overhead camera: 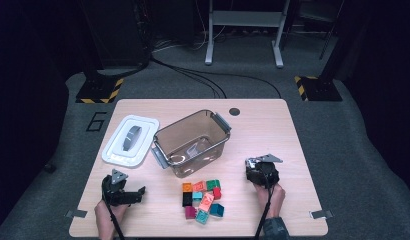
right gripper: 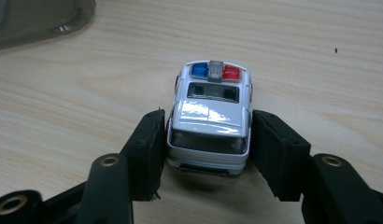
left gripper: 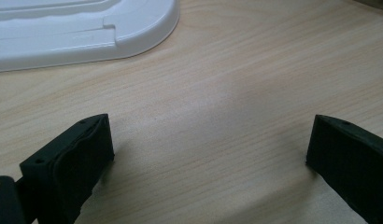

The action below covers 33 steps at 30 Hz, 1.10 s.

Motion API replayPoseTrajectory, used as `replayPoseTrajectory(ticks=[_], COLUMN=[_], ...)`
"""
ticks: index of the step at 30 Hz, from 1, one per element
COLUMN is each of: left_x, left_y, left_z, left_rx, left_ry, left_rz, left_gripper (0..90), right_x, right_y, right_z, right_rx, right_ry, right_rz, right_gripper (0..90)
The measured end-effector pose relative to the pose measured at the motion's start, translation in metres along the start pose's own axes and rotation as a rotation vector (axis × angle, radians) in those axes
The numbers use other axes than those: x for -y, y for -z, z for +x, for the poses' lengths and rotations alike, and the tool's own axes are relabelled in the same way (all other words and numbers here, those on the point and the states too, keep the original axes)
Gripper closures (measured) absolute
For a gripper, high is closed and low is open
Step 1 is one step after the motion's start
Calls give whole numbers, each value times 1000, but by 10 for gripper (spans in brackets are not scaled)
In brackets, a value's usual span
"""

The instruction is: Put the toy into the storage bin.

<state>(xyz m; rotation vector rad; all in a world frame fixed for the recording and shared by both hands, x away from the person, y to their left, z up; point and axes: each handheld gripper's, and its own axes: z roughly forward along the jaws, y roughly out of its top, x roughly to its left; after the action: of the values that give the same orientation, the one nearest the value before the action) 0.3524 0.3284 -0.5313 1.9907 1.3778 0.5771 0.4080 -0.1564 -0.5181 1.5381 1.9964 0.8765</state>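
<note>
A white toy police car [right gripper: 209, 119] with a blue and red light bar sits on the wooden table [right gripper: 63, 84], its rear facing the camera. My right gripper [right gripper: 208, 122] is shut on the car, one black jaw pressed on each flank. From above, that gripper [overhead camera: 253, 166] is at the right of the table, with the white car [overhead camera: 251, 163] at its tip. My left gripper [left gripper: 210, 130] stands open over bare wood, jaws far apart and nothing between them. In the high view it [overhead camera: 137, 193] lies near the front left corner.
A clear brown bin [overhead camera: 193, 142] with grey latches stands mid-table. Its white lid [overhead camera: 130, 140] [left gripper: 77, 32] lies to the bin's left. A cluster of several coloured bricks [overhead camera: 203, 199] lies near the front edge between the two grippers. A hand holds each gripper from below.
</note>
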Motion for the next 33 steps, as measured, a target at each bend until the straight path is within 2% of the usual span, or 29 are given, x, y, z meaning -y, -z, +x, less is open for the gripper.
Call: replayPoseTrajectory(ticks=[5,7,12,25,28,33], left_x=[0,0,0,0,0,0], left_y=[0,0,0,0,0,0], left_z=[0,0,0,0,0,0], left_rx=[-2,0,-2,-3,-3,-2], left_ry=[-3,-1,-4,-4,-4,-4], left_rz=[-4,-2,-4,-4,-5,-5], left_gripper=[4,4,5,5,5,6], right_x=[-1,-1,-4,-18,-27,-31], right_y=[-1,-1,7,19,23,23], right_z=[0,0,-5,-15,-20,-20], right_rx=[11,16,-10,-32,-48,-55], right_ry=[15,-1,0,-3,2,14], right_rz=[-2,-8,-23,-48,-39,-15], right_gripper=[468,470,472,473,473,473])
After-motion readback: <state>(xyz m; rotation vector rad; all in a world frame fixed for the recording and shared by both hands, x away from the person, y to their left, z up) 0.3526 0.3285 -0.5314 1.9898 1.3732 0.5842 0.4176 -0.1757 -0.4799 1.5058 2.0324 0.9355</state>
